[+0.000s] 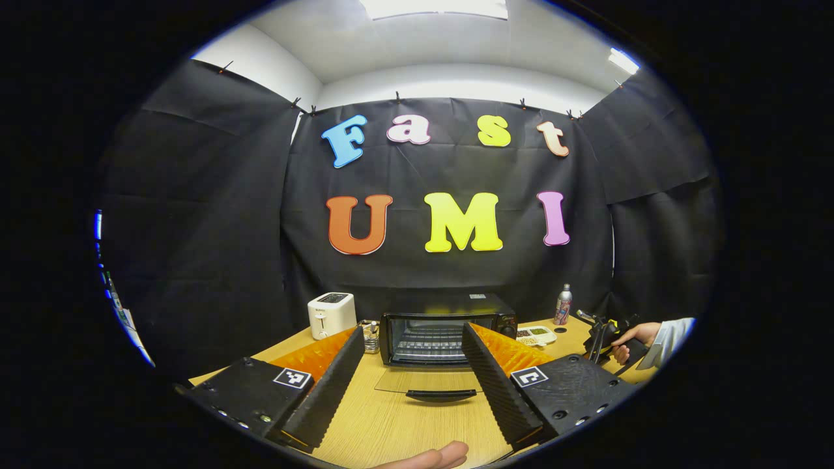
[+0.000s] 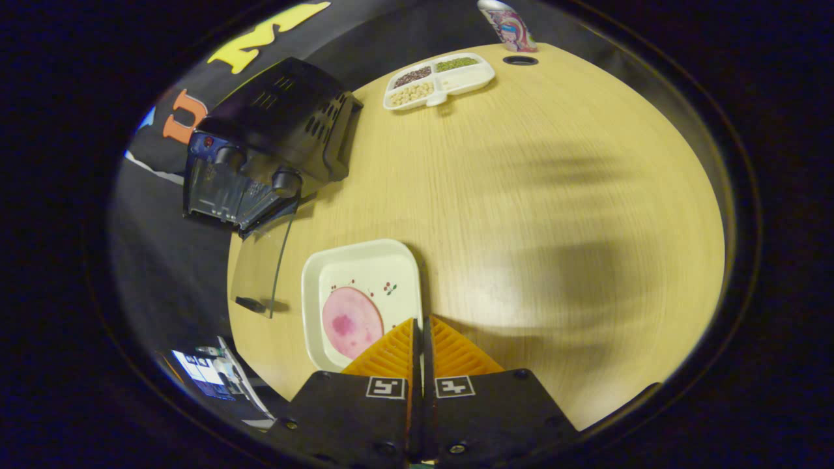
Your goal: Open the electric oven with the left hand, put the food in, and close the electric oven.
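Observation:
The black electric oven (image 1: 449, 335) stands at the back of the table with its glass door (image 1: 430, 381) folded down flat, handle toward me. My left gripper (image 1: 414, 332) is open in front of it, one finger on each side of the door, holding nothing. In the right gripper view the oven (image 2: 270, 143) is at the upper left with its door (image 2: 260, 267) hanging open. My right gripper (image 2: 420, 322) is shut on the right rim of a white square plate (image 2: 391, 267) that carries a round pink slice of food (image 2: 352, 322). A hand holds the right gripper (image 1: 603, 339) at the table's right.
A white toaster (image 1: 331, 314) and a small glass (image 1: 371, 337) stand left of the oven. A divided tray of beans (image 2: 440, 78), a bottle (image 2: 508, 26) and a cable hole (image 2: 520, 60) lie behind on the wooden table (image 2: 554, 195). A thumb (image 1: 430, 456) shows at the bottom.

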The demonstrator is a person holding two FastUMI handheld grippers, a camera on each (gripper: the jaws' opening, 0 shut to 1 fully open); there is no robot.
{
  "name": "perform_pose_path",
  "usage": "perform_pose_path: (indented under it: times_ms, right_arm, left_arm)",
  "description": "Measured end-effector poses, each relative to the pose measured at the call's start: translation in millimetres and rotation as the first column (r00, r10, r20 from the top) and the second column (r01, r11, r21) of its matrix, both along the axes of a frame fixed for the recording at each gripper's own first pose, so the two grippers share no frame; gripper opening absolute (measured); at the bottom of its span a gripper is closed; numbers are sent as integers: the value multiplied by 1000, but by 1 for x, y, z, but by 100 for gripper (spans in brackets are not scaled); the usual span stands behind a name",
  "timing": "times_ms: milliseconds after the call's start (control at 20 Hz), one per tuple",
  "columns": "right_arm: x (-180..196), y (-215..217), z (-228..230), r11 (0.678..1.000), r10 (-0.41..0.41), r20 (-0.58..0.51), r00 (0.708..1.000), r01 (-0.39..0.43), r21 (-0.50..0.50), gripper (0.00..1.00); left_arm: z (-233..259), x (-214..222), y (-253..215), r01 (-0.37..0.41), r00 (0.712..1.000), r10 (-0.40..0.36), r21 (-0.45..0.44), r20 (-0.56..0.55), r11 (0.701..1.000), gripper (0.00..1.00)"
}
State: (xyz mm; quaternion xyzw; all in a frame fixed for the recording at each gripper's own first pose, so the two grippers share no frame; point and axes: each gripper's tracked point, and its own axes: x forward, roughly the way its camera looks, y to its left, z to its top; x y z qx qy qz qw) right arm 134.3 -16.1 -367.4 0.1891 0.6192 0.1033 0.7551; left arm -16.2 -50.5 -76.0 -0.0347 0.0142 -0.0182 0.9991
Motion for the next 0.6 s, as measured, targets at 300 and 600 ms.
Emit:
perform_pose_path:
  times_ms: [300,600]
  right_arm:
    - [-12,-29,23,996,-74,43,996,71,63,1]
    - [-19,-39,65,991,-109,102,989,100,90,1]
  left_arm:
    - [2,-11,-6,16,1000,-16,30,4,999,95]
    - [3,-20,-1,26,1000,-26,35,2,999,95]
